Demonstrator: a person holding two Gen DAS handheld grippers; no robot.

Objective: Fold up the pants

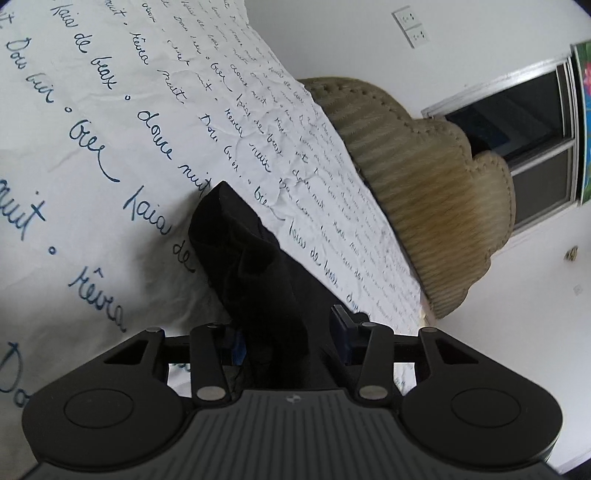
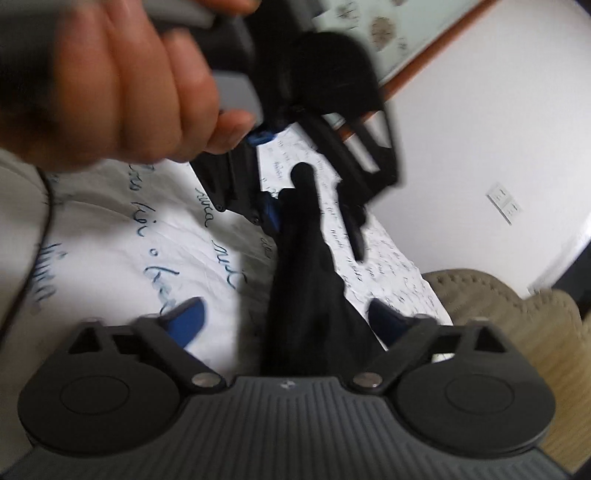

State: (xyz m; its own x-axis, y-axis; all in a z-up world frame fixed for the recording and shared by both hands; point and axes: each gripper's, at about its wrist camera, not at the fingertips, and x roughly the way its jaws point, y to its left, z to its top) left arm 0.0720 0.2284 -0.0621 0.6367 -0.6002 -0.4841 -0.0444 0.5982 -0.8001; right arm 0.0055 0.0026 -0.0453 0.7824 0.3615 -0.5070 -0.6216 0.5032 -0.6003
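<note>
In the left wrist view, a white bed sheet (image 1: 92, 147) with blue handwriting printed on it fills the left half. It is wrinkled. The black pants (image 1: 251, 266) lie on this sheet as a narrow bunched strip that runs from the middle of the sheet down to the camera. The left tool (image 1: 290, 332) stands over the near end of the sheet with the strip between its two fingers. From this view I cannot tell if the pads press the cloth. At the right edge of the sheet stands a beige padded headboard (image 1: 424, 184), and beyond the sheet on that side are a white wall with sockets (image 1: 410, 27) and a window (image 1: 517, 122).

The right wrist view is blurred. At the left, above the sheet, a person's hand (image 2: 122, 81) holds the handle of the left tool. That tool reaches down to the sheet, one finger on each side of the pants. A bit of white sheet shows between the cloth and the finger on the right, so it looks released, not clamped. Nearer the camera, the right tool (image 2: 288, 317) hangs over the sheet with its blue pads wide apart. The pants pass between them, and neither pad touches the cloth. The headboard is again at the right edge of the sheet.
</note>
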